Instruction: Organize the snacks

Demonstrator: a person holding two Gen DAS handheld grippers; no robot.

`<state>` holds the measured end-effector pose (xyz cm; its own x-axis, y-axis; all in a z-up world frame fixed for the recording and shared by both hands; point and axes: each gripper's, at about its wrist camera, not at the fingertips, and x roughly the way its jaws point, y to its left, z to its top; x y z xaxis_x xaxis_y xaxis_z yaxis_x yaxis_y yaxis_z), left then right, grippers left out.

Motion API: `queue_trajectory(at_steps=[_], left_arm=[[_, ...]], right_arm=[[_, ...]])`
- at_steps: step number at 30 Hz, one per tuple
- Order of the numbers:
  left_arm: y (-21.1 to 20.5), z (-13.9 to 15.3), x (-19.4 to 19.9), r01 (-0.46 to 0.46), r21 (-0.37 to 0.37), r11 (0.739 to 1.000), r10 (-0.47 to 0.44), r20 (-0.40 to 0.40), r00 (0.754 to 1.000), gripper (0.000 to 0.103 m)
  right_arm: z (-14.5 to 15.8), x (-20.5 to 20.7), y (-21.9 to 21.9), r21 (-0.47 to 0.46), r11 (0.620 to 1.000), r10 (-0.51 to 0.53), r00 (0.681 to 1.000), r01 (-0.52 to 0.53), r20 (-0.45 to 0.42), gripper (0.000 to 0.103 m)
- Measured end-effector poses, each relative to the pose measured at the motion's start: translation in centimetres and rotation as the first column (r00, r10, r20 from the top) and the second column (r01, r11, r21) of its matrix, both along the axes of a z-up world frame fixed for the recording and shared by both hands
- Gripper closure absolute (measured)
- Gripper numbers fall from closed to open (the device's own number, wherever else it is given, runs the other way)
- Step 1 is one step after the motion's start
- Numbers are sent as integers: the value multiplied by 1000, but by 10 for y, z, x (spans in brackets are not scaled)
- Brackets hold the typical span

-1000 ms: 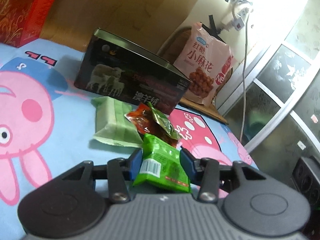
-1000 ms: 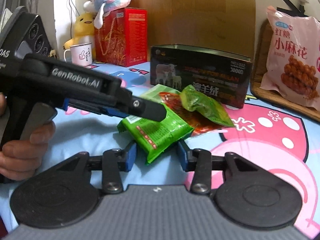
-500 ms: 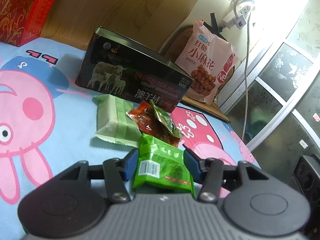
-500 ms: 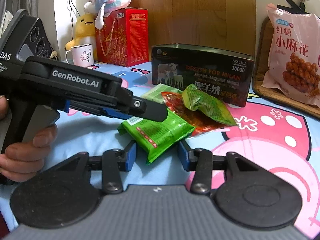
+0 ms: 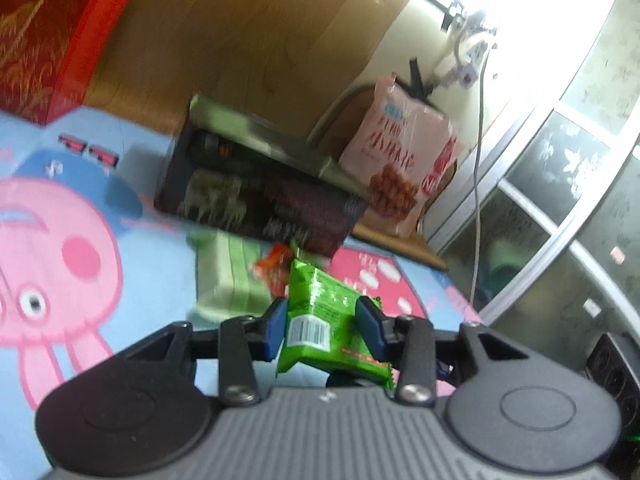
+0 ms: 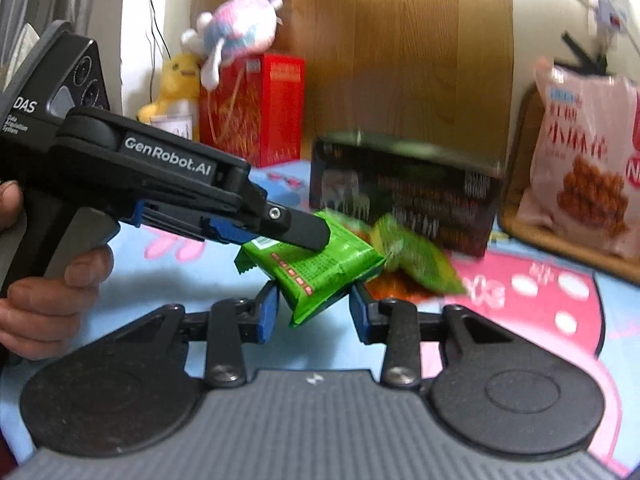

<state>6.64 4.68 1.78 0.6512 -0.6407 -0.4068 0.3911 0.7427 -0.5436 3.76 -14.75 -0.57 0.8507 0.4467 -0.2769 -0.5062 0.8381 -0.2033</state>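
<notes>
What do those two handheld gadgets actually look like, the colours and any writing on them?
The left gripper is a black pistol-shaped tool with a grey trigger, blue inner parts, white "GenRobot.AI" lettering and a "DAS" camera block; a bare hand grips it. The right gripper shows a ribbed grey body, round black discs, black linkage bars with silver screws, and blue finger pads.

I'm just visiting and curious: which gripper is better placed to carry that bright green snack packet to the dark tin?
Left. The left gripper is clamped on the green packet, which looks raised off the bedsheet. The right gripper is open, only framing the packet's corner.
</notes>
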Motion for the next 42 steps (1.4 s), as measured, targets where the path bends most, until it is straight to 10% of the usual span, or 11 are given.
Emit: queue_trajectory(at_steps=[10,18,26,33,37,42], left_arm=[[1,55,81,-56,24,998,54,95,994,66],[-32,40,159,-48,53,997,46,35,998,66],[-22,41,138,-75,47,996,71,80,994,66],[-3,29,87,-46,17,999,46,24,999,66],[-12,5,73,-44,40,998,46,-54,997,66],[-3,-13,64,-96,74,993,103,-99,990,74]], right_arm=[[62,79,8,-16,999,35,995,-33,91,63],[71,145,-11,-51,994,-96,993,100,72,64],[63,115,-43,83,984,-167,980,158,106,56],[36,102,-68,206,966,-136,984,156,-111,50],[19,133,-76,312,926,-93,929,214,-359,49],[16,132,-58,371,910,-23,916,185,-401,48]])
